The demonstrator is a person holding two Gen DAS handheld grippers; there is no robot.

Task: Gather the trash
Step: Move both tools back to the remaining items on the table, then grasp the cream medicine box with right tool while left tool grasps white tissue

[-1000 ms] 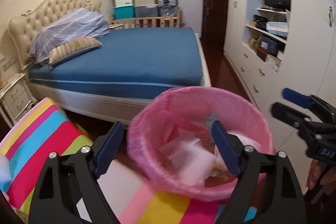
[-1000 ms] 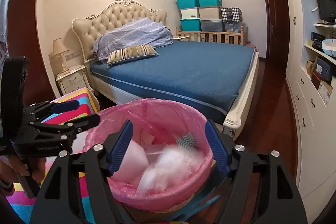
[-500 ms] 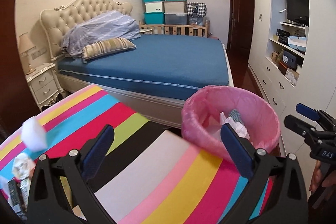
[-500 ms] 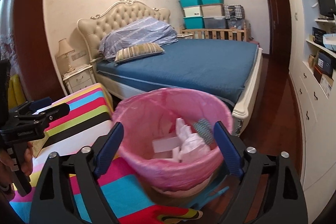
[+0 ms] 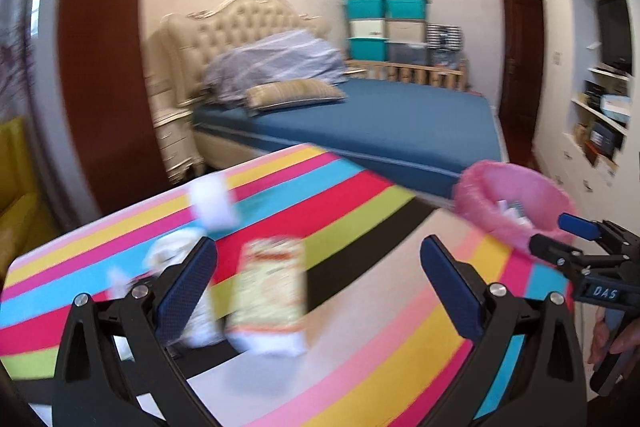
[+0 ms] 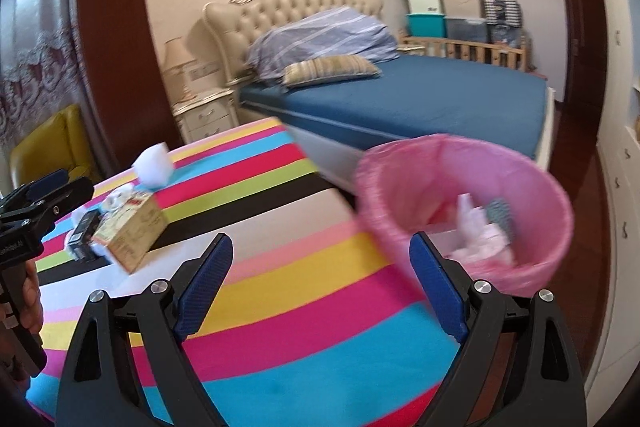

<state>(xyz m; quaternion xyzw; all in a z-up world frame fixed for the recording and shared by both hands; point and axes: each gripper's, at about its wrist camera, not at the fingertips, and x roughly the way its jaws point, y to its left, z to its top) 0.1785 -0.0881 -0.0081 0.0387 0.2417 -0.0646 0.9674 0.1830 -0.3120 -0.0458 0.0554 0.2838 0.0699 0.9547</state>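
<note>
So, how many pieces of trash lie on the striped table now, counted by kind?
White block: 1
Printed carton: 1
Crumpled white paper: 1
Black packet: 1
Total: 4, all on the striped table.

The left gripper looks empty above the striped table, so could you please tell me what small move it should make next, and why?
Probably ease the left gripper forward and down onto the carton, then close. Its fingers stand wide with nothing held, the carton lies just ahead on the striped table, and the pink bin already holds trash. The crumpled paper farther back can wait.
</note>
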